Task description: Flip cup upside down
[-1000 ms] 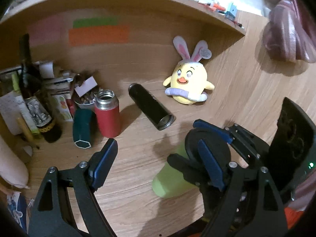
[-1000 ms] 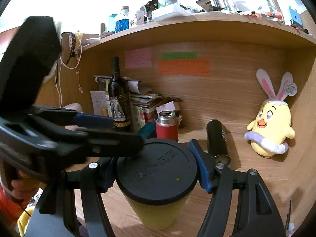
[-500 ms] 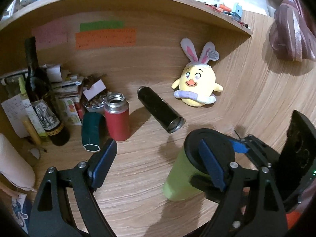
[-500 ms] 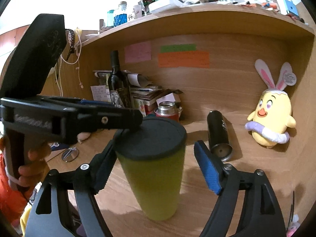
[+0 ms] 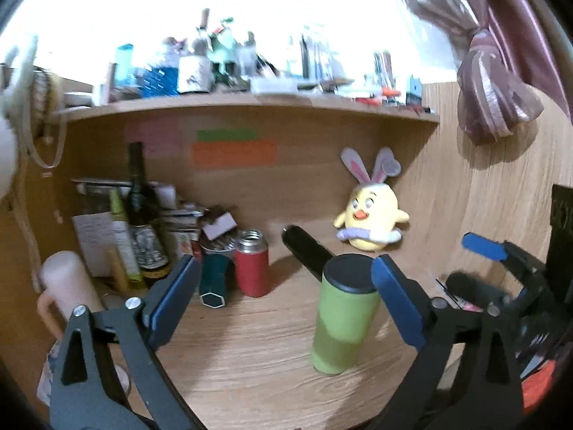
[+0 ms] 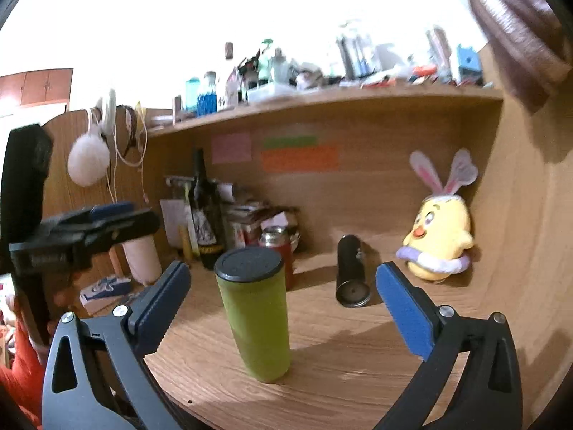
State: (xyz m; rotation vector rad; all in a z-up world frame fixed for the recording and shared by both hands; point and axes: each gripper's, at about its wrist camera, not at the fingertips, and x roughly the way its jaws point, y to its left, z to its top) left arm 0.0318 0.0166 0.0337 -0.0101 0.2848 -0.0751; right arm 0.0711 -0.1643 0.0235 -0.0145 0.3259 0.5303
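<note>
Left wrist view is showing the left tongs standing wide apart with nothing between the pads, and the green cup is sitting on the wooden worktop with its black-capped end up, leaning a little in this fisheye picture. Its upper part is lying just beside the right-hand pad, apart from it as far as I can tell. The risk I am judging here is a knock: any sideways drift of that pad would be tipping a tall, narrow cup toward the black flask lying on its side behind it, or toward the red flask. The right tongs are showing at the far right edge, blurred.

Right wrist view is showing the right tongs also spread open and holding nothing, with the green cup standing free between the two pads, nearer the left one and touching neither. The left tongs are hanging off to the left, well apart from the cup. Whether the cup is already inverted I cannot tell from the black end alone. If a regrasp is needed, closing off-centre would be pushing the cup over before both pads are biting, and it could roll to the worktop's front edge. The plush chick is sitting well clear.
</note>
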